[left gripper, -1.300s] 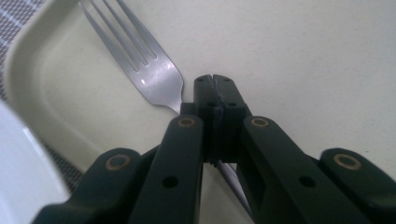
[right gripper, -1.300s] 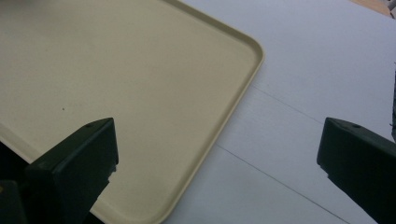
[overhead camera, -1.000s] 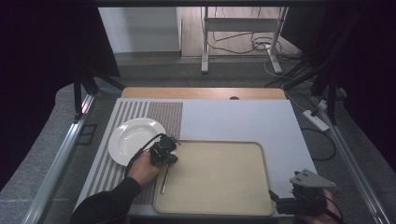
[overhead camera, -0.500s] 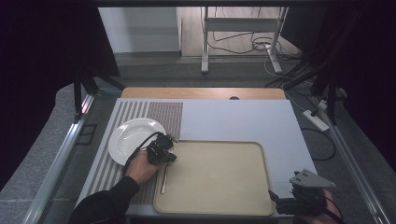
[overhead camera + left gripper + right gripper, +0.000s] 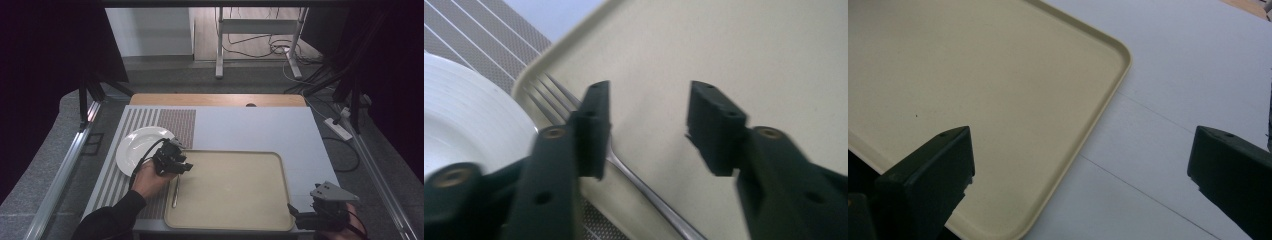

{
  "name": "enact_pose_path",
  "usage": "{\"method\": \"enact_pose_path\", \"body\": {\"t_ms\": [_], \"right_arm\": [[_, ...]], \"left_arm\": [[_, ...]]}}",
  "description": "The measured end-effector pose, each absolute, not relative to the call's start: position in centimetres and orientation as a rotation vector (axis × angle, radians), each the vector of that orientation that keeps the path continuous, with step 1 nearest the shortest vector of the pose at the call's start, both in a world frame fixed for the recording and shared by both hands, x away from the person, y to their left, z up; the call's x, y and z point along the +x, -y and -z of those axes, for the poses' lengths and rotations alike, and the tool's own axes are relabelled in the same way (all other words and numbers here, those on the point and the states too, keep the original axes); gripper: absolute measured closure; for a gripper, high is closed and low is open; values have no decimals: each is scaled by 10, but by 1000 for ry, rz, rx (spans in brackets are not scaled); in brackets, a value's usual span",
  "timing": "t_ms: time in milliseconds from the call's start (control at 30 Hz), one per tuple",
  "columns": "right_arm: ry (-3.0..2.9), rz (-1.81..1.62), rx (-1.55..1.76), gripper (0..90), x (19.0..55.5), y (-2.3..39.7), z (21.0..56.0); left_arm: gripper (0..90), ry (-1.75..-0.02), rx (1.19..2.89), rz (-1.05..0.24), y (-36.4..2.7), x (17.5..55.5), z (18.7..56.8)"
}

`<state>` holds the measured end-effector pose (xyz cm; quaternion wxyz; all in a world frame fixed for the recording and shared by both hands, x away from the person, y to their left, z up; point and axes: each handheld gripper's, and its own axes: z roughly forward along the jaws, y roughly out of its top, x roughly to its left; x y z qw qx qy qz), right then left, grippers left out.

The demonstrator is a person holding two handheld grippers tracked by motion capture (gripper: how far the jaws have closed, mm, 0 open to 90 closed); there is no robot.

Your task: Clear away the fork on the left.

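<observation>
A metal fork (image 5: pixel 175 192) lies along the left rim of the beige tray (image 5: pixel 235 200), tines toward the far side. In the left gripper view the fork (image 5: pixel 644 192) runs under the left jaw, with its tines beside the white plate (image 5: pixel 469 125). My left gripper (image 5: pixel 182 165) hovers over the tray's far left corner. Its jaws have just been opening, and the left gripper (image 5: pixel 649 115) now stands open, its pads not touching the fork below them. My right gripper (image 5: pixel 295 212) rests at the tray's near right corner. The right gripper (image 5: pixel 1080 150) is wide open over the tray's rim (image 5: pixel 1098 120).
The white plate (image 5: pixel 137 147) sits on a striped mat (image 5: pixel 175 122) left of the tray. The tray's inside is bare. Pale blue tabletop (image 5: pixel 260 127) stretches behind and to the right of the tray.
The left hand has shifted slightly to the left over the tray's corner. The fork lies in the same place along the rim. The right gripper has not moved.
</observation>
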<state>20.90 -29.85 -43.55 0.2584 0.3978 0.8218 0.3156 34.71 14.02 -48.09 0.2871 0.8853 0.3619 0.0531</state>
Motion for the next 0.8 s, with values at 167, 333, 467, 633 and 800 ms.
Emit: {"method": "enact_pose_path", "body": {"t_ms": [167,333,467,633,800], "right_arm": [[-2228,-856,1079,0,209,299,436],[-2228,-856,1078,0,209,299,435],[-2227,-858,1078,0,209,299,435],[-2226,-858,1075,0,208,298,435],[-2226,-858,1076,0,209,298,435]], "left_arm": [[317,-980,2326,-122,-147,346,478],[146,-952,2321,-130,-152,341,475],[55,-967,2301,-143,-158,336,472],[0,-991,2298,-150,-167,329,472],[0,-1000,2250,-156,-176,324,469]]}}
